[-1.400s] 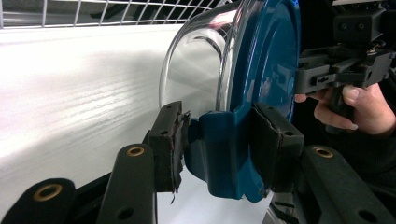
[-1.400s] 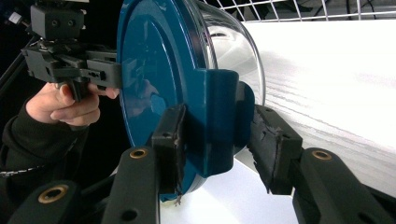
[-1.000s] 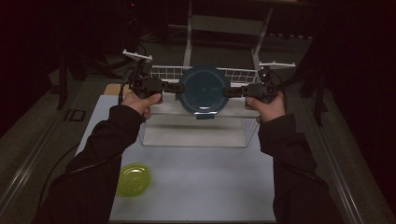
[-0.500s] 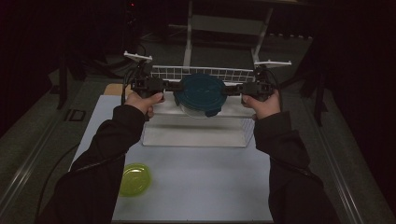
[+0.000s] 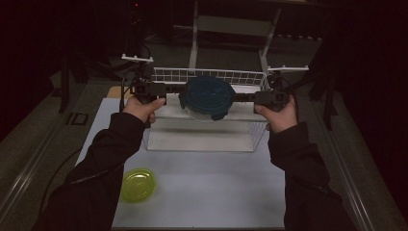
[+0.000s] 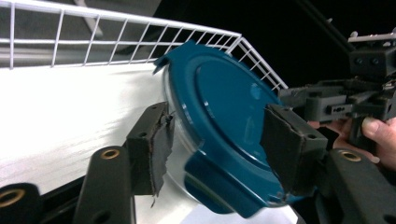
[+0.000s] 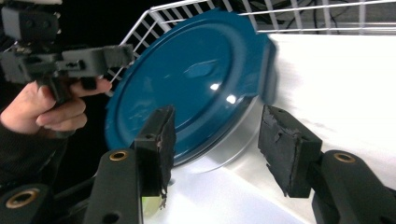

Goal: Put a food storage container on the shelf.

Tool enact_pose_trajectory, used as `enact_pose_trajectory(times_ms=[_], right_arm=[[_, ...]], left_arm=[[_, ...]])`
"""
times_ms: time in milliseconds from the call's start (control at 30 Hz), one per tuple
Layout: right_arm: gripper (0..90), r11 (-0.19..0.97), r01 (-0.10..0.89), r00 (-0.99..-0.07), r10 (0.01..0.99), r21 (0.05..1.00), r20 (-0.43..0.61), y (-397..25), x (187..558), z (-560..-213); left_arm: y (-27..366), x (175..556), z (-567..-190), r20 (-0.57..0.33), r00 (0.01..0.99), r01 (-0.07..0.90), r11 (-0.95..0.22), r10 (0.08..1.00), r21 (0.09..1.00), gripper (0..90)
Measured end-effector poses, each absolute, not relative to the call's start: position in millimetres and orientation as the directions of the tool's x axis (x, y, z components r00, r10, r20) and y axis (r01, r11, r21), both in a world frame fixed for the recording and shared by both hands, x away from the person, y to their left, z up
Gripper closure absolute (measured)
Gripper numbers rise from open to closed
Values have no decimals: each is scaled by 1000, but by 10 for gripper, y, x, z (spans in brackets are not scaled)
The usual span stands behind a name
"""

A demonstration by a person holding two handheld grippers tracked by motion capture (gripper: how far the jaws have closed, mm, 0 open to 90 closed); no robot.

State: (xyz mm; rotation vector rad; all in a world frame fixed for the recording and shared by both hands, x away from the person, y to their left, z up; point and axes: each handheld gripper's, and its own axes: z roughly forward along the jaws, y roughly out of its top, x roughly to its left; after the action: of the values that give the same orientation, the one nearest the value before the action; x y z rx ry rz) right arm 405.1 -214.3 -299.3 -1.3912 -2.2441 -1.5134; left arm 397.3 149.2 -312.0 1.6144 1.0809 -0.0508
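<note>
Container: a round clear container with a dark teal lid [image 5: 208, 96] is held up between the two tongs, over the white wire basket [image 5: 207, 76] at the far half of the counter [image 5: 207, 192].
Left tongs [image 5: 179, 89]: at the container's left edge. In the left gripper view the left tongs [image 6: 215, 147] straddle the rim, one pad [image 6: 156, 144] against the clear wall, the other [image 6: 287, 149] over the lid top; clamped on the container.
Right tongs [image 5: 236, 96]: at the container's right edge. In the right gripper view the right tongs [image 7: 215, 149] have one pad [image 7: 159, 140] lying over the lid; the other pad [image 7: 285, 149] stands clear of the glass wall, so I cannot tell whether they grip.
Look of it: glossy lid with a raised ring, a locking tab at its edge, and tilted in both gripper views.
Open room: the near counter is bare white; a yellow-green lid [image 5: 138, 184] lies near its left front edge, well apart from the basket.
Edges: the basket's wire back wall rises just behind the container.
Hard to see: the surroundings are dark; the container's underside is hidden; its edge is blurred in the right gripper view.
</note>
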Motion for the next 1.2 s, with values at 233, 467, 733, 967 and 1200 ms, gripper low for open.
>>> enact_pose_trajectory(times_ms=[233,467,733,967,1200], right_arm=[[475,125,683,-636,586,720,502,-2119,3799,-2979],[610,175,660,-673,568,730,473,-2096,3599,-3092],[856,222,644,-691,579,732,432,-2025,3530,-3234],[898,248,631,-698,595,735,399,-1915,3543,-3288],[899,240,635,-694,596,734,405,-1820,3603,-3315]], left_arm=[[1533,3785,-3088,-508,614,610,45,604,791,384],[1583,3598,-3135,-467,681,558,13,564,830,292],[1575,3390,-3269,-425,715,523,-20,554,852,121],[1605,3198,-3407,-379,707,476,-4,598,880,2],[1657,3049,-3530,-330,679,436,1,656,900,2]])
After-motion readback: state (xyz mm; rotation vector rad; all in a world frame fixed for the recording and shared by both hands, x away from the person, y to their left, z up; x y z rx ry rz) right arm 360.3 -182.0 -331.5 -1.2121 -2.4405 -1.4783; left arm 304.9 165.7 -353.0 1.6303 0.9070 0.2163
